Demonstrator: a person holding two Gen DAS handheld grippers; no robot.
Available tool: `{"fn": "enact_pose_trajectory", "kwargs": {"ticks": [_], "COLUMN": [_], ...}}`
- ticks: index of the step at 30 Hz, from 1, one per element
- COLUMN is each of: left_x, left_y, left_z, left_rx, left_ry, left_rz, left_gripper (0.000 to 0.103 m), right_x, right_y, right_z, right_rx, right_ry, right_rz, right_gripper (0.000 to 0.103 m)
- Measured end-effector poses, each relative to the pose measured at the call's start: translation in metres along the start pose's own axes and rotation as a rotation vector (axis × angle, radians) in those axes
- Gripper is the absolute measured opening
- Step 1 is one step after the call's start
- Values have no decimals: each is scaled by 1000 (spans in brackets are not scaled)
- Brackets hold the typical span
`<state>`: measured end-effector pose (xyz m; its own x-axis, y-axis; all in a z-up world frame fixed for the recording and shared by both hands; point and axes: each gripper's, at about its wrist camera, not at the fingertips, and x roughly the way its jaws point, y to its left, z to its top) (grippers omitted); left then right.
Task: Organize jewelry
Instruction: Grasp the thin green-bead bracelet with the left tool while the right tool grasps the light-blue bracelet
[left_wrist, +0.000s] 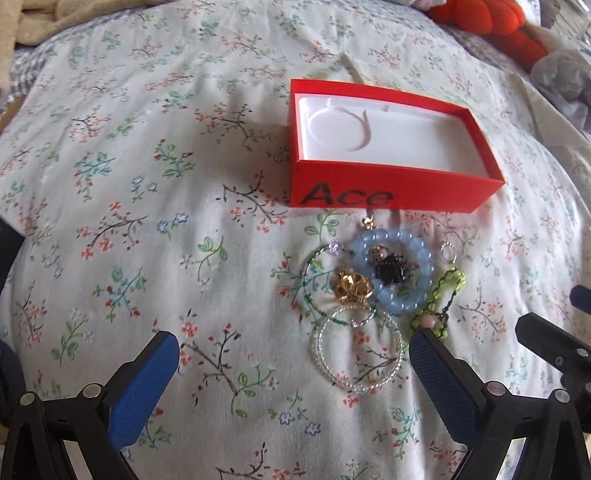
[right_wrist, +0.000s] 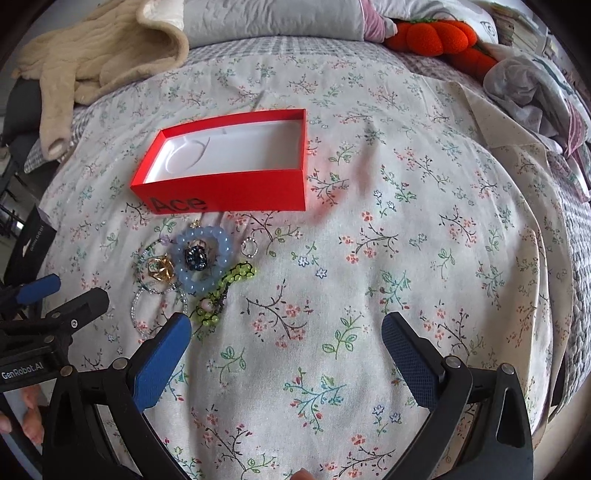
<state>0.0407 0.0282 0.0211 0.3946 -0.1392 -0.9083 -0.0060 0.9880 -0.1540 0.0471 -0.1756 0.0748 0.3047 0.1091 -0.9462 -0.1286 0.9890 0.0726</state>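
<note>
- Gloves (right_wrist: 92, 62), cream and fleecy, lie in the upper left of the right wrist view, at the edge of the flowered bedspread (right_wrist: 369, 258).
- Left gripper (left_wrist: 293, 363) fills the lower part of its own view, its blue-padded fingers (left_wrist: 142, 391) spread wide and holding nothing; it hovers over the bedspread (left_wrist: 147, 184).
- Red box (left_wrist: 388, 147) marked "Ace" sits open in the upper middle of the left wrist view, with only its white liner inside; in the right wrist view the box (right_wrist: 229, 184) is left of centre.
- Jewelry lies in a heap just below the box, outside it: a clear beaded hoop (left_wrist: 358, 354) is nearest the left gripper, between its fingers.
- Above the hoop, a gold ring (left_wrist: 352, 288) rests against a pale blue bead bracelet (left_wrist: 391, 269), which encircles a dark cluster piece (left_wrist: 391, 271).
- Right of these, a green beaded chain (left_wrist: 439, 299) touches the left gripper's right-hand finger, and a small silver ring (left_wrist: 447, 253) lies apart above it.
- Right gripper (right_wrist: 286, 328) is at the bottom of its view, fingers (right_wrist: 410, 362) wide apart and empty; its left-hand finger tip sits just beside the green chain (right_wrist: 221, 291).
- Orange plush toy (right_wrist: 432, 37) lies in the upper right.
</note>
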Motion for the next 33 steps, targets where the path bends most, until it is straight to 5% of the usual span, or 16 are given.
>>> {"fn": "enact_pose_trajectory", "kwargs": {"ticks": [6, 8, 12, 15, 25, 33], "left_x": [26, 38, 52, 64, 81, 75], "left_y": [21, 26, 24, 22, 18, 1], "left_z": [16, 20, 29, 34, 38, 36], "left_rx": [-117, -147, -159, -149, -105, -56], "left_ry": [63, 80, 101, 116, 130, 82], "left_rz": [-160, -205, -253, -256, -207, -151], "left_gripper": [85, 79, 58, 46, 9, 0], "right_x": [8, 16, 38, 56, 99, 91], "right_y": [-2, 0, 5, 12, 25, 39], "right_z": [23, 28, 40, 47, 63, 59], "right_rx": [3, 7, 32, 27, 10, -54], "right_ry": [45, 67, 112, 130, 162, 118], "right_rz": [140, 214, 307, 306, 263, 174], "right_gripper": [101, 92, 58, 41, 17, 12]}}
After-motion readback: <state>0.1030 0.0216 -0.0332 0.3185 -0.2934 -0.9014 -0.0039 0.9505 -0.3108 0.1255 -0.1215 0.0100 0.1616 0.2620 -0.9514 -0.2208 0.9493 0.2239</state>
